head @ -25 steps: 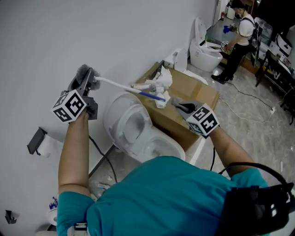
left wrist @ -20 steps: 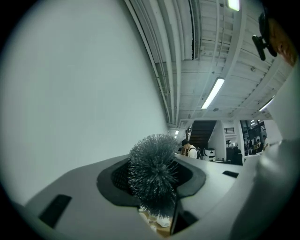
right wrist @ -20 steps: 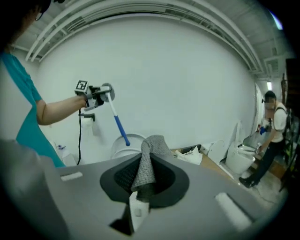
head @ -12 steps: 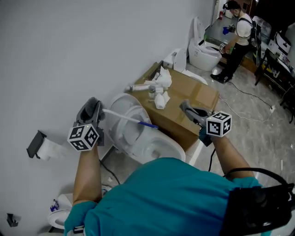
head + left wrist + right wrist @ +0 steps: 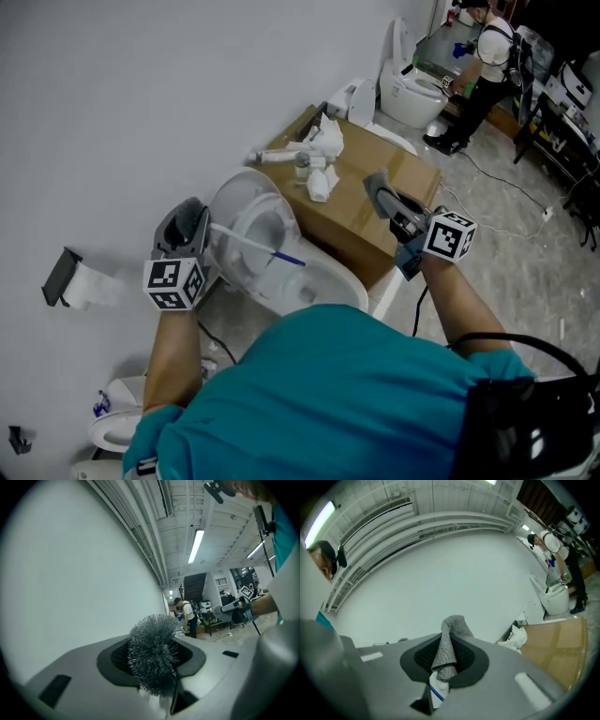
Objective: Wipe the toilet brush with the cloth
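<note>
The toilet brush (image 5: 152,660) is gripped by its bristle head in the left tool (image 5: 187,220), whose jaws are closed part way onto the grey bristles. From there the white handle, blue at its tip, is held out to the right, across the raised lid and over the bowl of the toilet (image 5: 337,286). A grey cloth (image 5: 449,644) is pinched in the right tool (image 5: 378,190), with a fold standing up between the jaws. This tool is held over the cardboard box (image 5: 356,206), well apart from the brush, so cloth and brush are not touching. White rags (image 5: 323,141) are heaped at the far end of the box, against the white wall (image 5: 141,112). A toilet paper holder (image 5: 61,277) is fixed to that wall at the left. Farther off, a second toilet (image 5: 412,94) is seen with a person (image 5: 487,52) standing beside it.
</note>
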`<state>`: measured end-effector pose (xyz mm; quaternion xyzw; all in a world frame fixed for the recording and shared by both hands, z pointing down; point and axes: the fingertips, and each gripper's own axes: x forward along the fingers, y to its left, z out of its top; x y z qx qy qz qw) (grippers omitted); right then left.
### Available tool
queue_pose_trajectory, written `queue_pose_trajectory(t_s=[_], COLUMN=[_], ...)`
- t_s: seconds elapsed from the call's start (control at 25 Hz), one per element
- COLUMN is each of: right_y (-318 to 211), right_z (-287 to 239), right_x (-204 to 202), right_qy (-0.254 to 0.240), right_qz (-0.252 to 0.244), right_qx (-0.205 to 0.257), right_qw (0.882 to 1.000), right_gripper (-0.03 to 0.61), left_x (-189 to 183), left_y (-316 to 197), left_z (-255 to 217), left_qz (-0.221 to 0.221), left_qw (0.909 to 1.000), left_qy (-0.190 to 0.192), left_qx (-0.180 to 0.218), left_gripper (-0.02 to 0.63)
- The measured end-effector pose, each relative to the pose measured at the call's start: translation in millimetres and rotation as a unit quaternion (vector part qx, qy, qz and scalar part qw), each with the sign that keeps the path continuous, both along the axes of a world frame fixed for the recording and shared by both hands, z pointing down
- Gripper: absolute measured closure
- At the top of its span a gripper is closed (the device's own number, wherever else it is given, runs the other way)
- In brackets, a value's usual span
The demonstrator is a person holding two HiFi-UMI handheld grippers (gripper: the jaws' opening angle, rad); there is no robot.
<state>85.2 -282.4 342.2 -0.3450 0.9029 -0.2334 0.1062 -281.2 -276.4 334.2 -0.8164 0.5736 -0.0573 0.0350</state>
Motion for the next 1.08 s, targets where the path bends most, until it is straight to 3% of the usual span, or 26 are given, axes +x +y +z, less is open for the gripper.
queue_pose_trajectory(t_s=[0.24,1.08], right_y=[-0.4,0.7], right_z=[4.6,0.5], right_x=[5.2,2.3], right_qy=[-0.005,0.014], right_qz=[0.014,0.013], right_qx=[-0.003,0.008], right_qw=[1.0,1.0], right_gripper=[0.554,0.555], left_x=[5.7,16.8], left_y=[4.2,6.0], left_z=[6.5,2.9], left_qz=[0.005,0.015], left_qw=[0.9996,0.9988], left_qy=[-0.026,-0.046], left_qx=[-0.002,0.004], left_gripper=[0.44,0.44])
